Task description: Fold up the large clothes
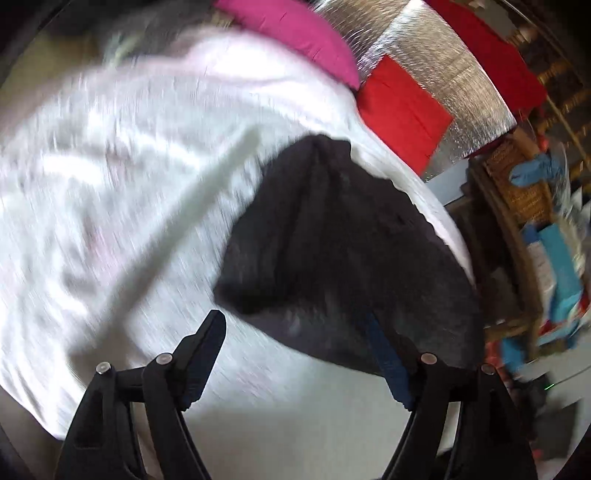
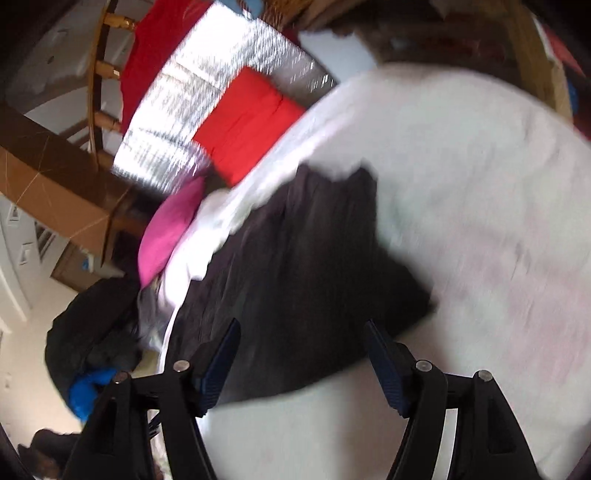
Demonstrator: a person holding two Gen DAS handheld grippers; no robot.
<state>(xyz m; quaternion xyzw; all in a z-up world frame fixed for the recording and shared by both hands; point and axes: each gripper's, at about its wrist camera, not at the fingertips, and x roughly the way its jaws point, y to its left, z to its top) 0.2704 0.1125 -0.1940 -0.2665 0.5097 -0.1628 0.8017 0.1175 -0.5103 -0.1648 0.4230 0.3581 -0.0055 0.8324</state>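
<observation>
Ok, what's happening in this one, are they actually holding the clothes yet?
Not yet, by the look of it. A dark garment lies bunched on a white sheet spread over a bed. The left gripper and the right gripper both hover over its near edge with jaws wide open, gripping nothing. Both views are motion-blurred, so the hands are moving. A pink cushion and a folded red item sit at the far side. No neat fold shows in the garment.
</observation>
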